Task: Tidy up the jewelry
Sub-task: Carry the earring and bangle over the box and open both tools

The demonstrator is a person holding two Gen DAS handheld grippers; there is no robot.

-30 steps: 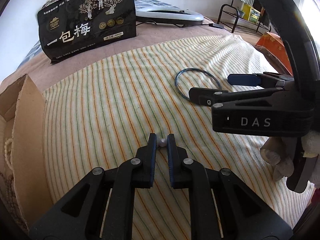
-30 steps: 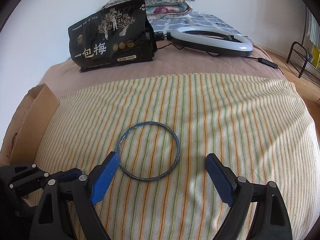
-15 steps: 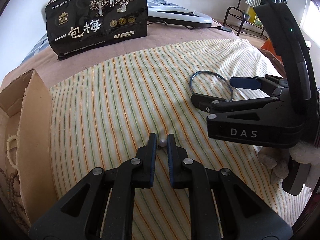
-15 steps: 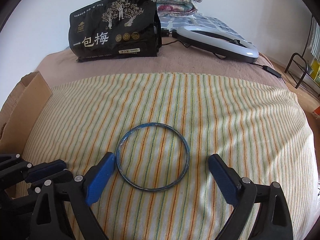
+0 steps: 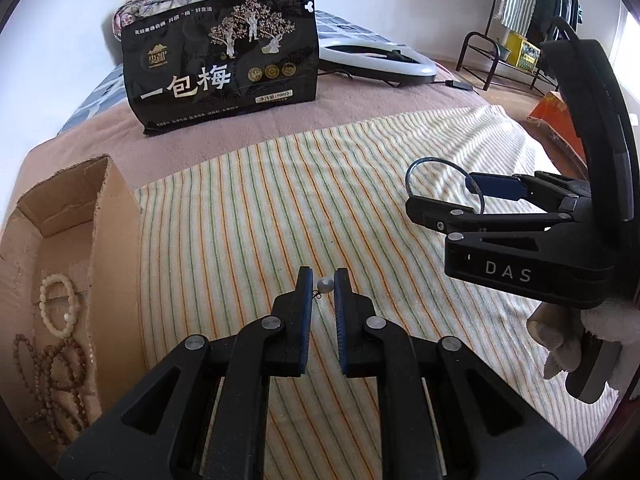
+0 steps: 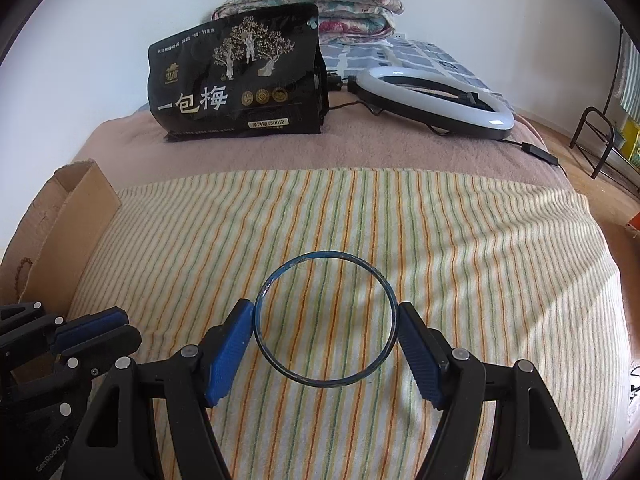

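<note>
My left gripper (image 5: 323, 286) is shut on a small white pearl earring (image 5: 325, 285) and holds it over the striped towel (image 5: 248, 224). My right gripper (image 6: 326, 326) has closed on a thin blue bangle (image 6: 326, 254); both blue pads touch the ring's sides. The bangle also shows in the left wrist view (image 5: 424, 168), in the right gripper (image 5: 452, 196). The left gripper shows at the lower left of the right wrist view (image 6: 96, 326). A cardboard box (image 5: 116, 216) at the left holds a white bead bracelet (image 5: 56, 304) and a brown bead string (image 5: 60, 376).
A black snack bag (image 5: 224, 64) stands at the back of the bed. A white ring light (image 5: 380, 60) with a cable lies behind it on the right. Folded quilts (image 6: 312, 4) sit at the far end. A metal rack (image 5: 512, 52) stands beyond the bed.
My right gripper has closed from wide open onto the sides of the blue bangle. My left gripper has lifted and drawn back with the pearl earring, bringing the box's inside into view.
</note>
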